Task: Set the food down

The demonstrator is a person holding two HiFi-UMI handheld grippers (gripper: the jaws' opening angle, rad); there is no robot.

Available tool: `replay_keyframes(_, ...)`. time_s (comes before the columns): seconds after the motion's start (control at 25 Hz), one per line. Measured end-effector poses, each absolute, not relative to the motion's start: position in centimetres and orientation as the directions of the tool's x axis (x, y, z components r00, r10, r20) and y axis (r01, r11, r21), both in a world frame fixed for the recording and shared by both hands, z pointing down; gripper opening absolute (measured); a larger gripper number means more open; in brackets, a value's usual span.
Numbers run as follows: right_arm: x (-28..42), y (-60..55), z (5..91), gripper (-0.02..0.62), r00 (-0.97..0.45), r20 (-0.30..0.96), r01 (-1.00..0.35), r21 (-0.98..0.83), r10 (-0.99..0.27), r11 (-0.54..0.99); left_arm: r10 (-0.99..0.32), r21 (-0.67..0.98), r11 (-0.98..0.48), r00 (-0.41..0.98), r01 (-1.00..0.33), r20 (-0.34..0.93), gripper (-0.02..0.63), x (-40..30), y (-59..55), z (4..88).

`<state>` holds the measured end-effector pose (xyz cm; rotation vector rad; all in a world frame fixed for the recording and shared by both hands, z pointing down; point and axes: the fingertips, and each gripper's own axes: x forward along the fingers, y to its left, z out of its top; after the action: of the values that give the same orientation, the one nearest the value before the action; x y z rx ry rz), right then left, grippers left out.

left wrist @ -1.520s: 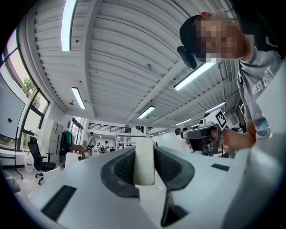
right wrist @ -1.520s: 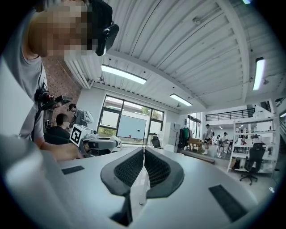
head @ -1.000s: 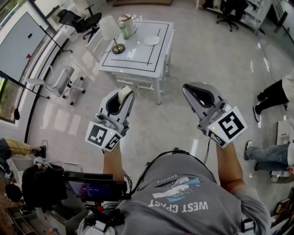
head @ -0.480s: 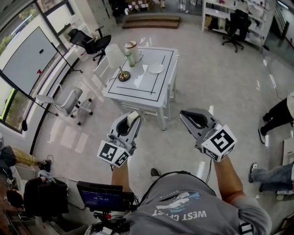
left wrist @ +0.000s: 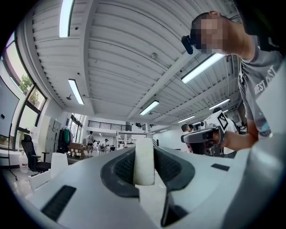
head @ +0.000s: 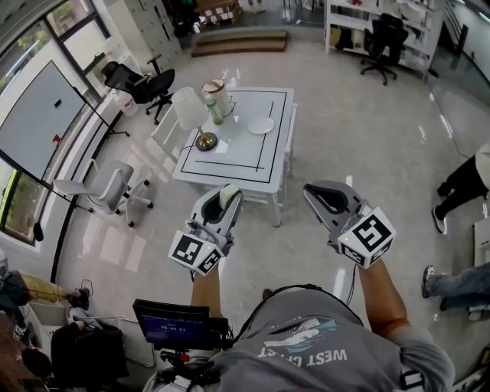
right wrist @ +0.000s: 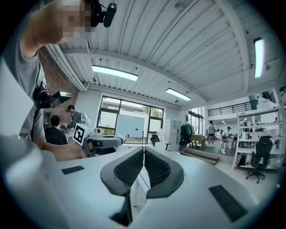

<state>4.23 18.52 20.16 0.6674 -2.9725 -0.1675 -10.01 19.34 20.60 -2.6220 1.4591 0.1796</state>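
Note:
My left gripper point(head: 223, 200) is shut on a pale, cream-white piece of food point(head: 229, 194). In the left gripper view the food point(left wrist: 144, 162) stands upright, pinched between the dark pads. My right gripper point(head: 314, 191) is held alongside at about the same height. Its pads meet in a thin line point(right wrist: 143, 166) with nothing between them. Both grippers hang in the air over the floor, short of the white square table point(head: 253, 157). On the table stand a small white plate point(head: 261, 125), a lamp point(head: 189, 111), a green bottle point(head: 217, 113) and a pale jug point(head: 217, 90).
White chairs point(head: 107, 191) stand left of the table, with dark office chairs point(head: 142, 80) behind. Someone's legs point(head: 459, 187) show at the right edge. A screen on a rig point(head: 172, 325) hangs at the wearer's front left. Shelving point(head: 383, 23) lines the far wall.
Both grippers have been carried across the floor toward the white table, which now lies closer in front of them. The left keeps its hold on the food; the right stays shut.

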Motion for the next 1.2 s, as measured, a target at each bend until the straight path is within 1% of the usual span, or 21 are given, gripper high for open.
replay_keyframes(0.28,0.0,16.5,20.4,0.009,-0.88,0.073,-0.458,0.136,-0.47,0.879,-0.807,-0.063,-0.559,0.561,-0.826,-0.183,0.101,-14.0,16.8,20.2)
replay_keyframes(0.6,-1.6,13.5,20.1,0.009,-0.874,0.076,-0.467,0.141,-0.48,0.873,-0.792,-0.073,-0.577,0.579,-0.814,-0.192,0.101,-14.8,13.6,19.5)
replay_keyframes(0.76,-0.3,11.3,20.2,0.009,-0.878,0.072,-0.462,0.129,-0.473,0.877,-0.8,-0.072,-0.572,0.575,-0.817,-0.173,0.101,-13.4,11.4,19.9)
replay_keyframes(0.96,1.8,7.7,20.6,0.009,-0.898,0.069,-0.427,0.101,-0.434,0.899,-0.825,-0.076,-0.542,0.547,-0.837,-0.143,0.101,-11.3,8.1,20.3)
replay_keyframes(1.12,4.1,4.5,20.3,0.009,-0.899,0.052,-0.429,0.105,-0.436,0.897,-0.823,-0.091,-0.541,0.548,-0.836,-0.149,0.101,-8.9,4.6,20.1)
replay_keyframes(1.2,4.8,3.2,20.4,0.009,-0.908,0.05,-0.411,0.096,-0.417,0.906,-0.833,-0.092,-0.526,0.534,-0.845,-0.141,0.101,-8.0,3.3,20.3)
